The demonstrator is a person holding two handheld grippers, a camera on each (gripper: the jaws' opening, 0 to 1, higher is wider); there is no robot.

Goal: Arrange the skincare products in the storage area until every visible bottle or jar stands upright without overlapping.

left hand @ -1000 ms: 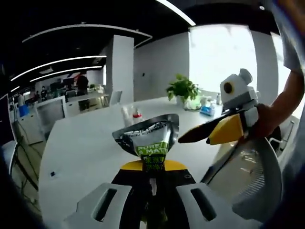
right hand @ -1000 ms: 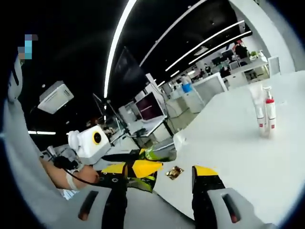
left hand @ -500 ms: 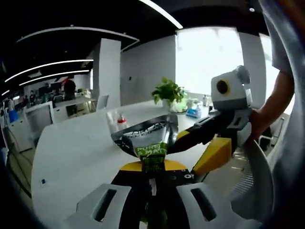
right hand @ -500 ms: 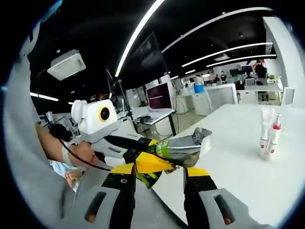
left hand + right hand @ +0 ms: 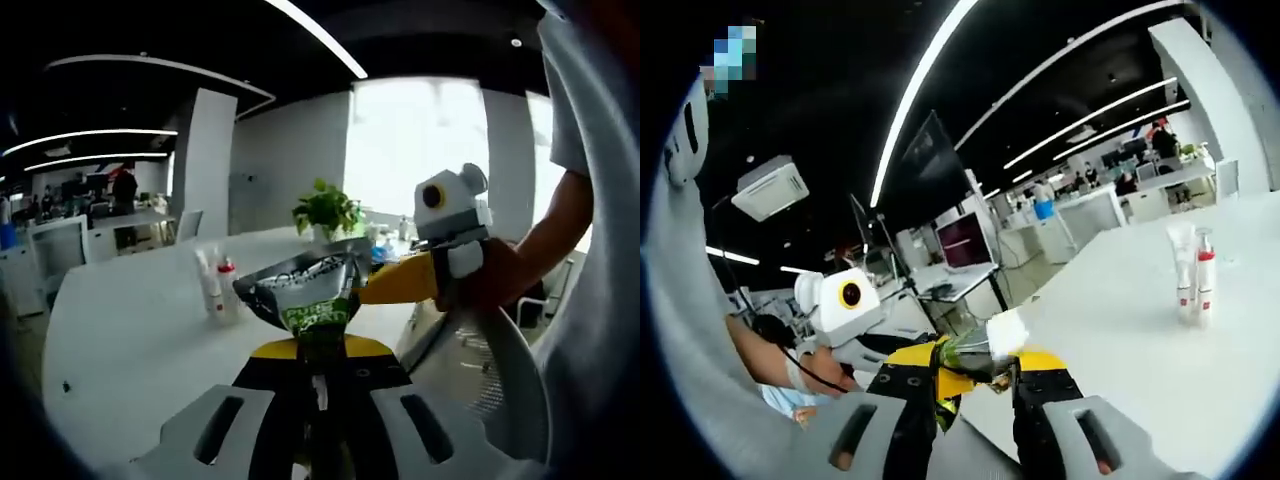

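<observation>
**Both grippers on one silver tube, above the table edge**

Left gripper: jaws clamped on a silver tube with a green label, crimped flat end fanned out toward the camera. Tube sits upright between the jaws in the left gripper view, held off the white table.

Right gripper: jaws closed in on the same tube's far end, where a pale cap shows between the yellow pads. It looks like contact, but I cannot tell for sure whether the grip is firm. In the left gripper view the right gripper's yellow jaw comes in from the right, tip at the tube's rim.

Rest of the skincare: a pale tube and a red-capped pump bottle stand upright just beside each other on the table, well apart from the grippers. Same pair in the left gripper view.

A potted plant stands farther back on the table, by the window.
</observation>
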